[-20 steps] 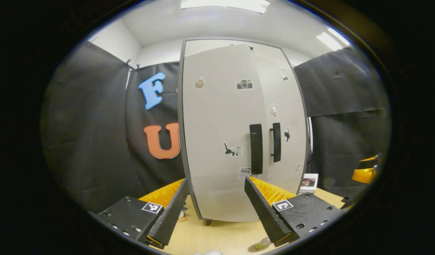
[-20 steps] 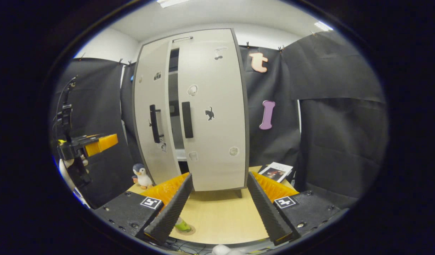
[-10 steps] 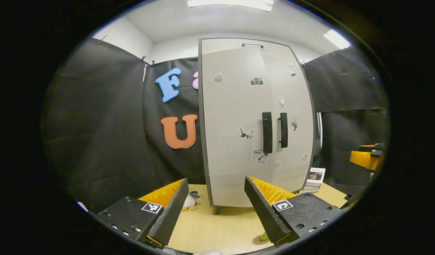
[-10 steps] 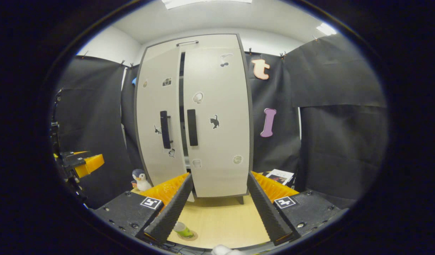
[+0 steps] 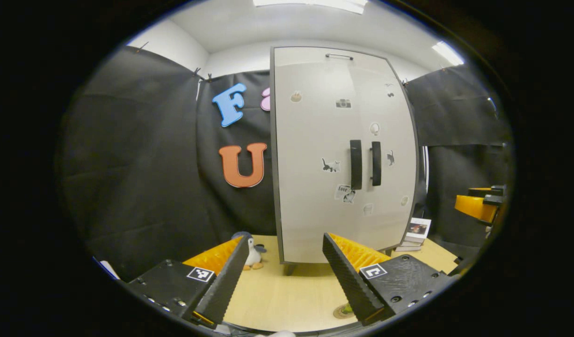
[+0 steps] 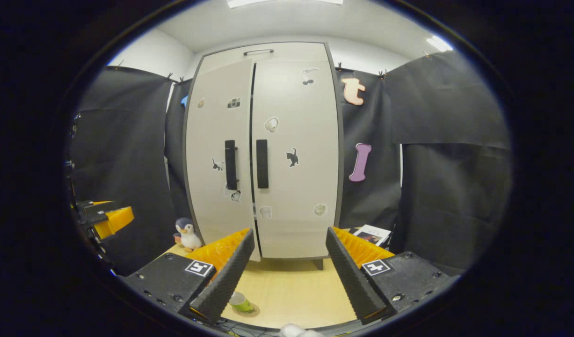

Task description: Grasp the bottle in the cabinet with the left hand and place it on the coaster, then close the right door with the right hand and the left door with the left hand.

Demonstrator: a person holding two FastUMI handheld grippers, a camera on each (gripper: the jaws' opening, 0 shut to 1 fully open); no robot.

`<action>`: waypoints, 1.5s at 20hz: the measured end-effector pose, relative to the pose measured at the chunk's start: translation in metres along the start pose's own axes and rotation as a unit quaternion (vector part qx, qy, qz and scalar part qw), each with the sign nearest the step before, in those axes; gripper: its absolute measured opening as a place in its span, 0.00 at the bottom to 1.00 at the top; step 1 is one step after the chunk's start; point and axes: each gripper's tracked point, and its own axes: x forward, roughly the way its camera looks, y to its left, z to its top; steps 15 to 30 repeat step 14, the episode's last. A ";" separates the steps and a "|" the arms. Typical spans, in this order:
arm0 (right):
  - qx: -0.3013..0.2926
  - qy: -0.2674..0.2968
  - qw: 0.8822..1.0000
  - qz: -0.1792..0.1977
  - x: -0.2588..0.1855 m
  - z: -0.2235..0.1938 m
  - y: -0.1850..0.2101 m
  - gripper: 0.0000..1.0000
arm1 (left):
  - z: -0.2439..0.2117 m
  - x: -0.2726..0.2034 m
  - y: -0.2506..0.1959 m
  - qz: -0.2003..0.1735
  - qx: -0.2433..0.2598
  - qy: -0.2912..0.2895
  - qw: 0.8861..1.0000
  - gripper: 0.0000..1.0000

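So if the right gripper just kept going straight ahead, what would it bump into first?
Most likely the cabinet. The open right gripper points at the foot of its right door, with bare table between. The bottle sits low and left of that line, though depth is hard to judge.

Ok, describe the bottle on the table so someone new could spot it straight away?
Start at the tall white cabinet on the wooden table. In front of it, near the table's front edge, the small green bottle stands on a round coaster, far lower and greener than the toy penguin beside the cabinet.
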 end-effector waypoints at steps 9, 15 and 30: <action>-0.009 0.001 1.000 0.006 0.006 0.004 0.005 1.00 | 0.003 0.006 -0.002 -0.002 -0.010 -0.001 1.000 0.98; -0.013 -0.005 1.000 0.004 0.009 0.006 0.002 1.00 | 0.008 0.011 -0.007 -0.003 -0.007 -0.009 1.000 0.98; -0.013 -0.005 1.000 0.004 0.009 0.006 0.002 1.00 | 0.008 0.011 -0.007 -0.003 -0.007 -0.009 1.000 0.98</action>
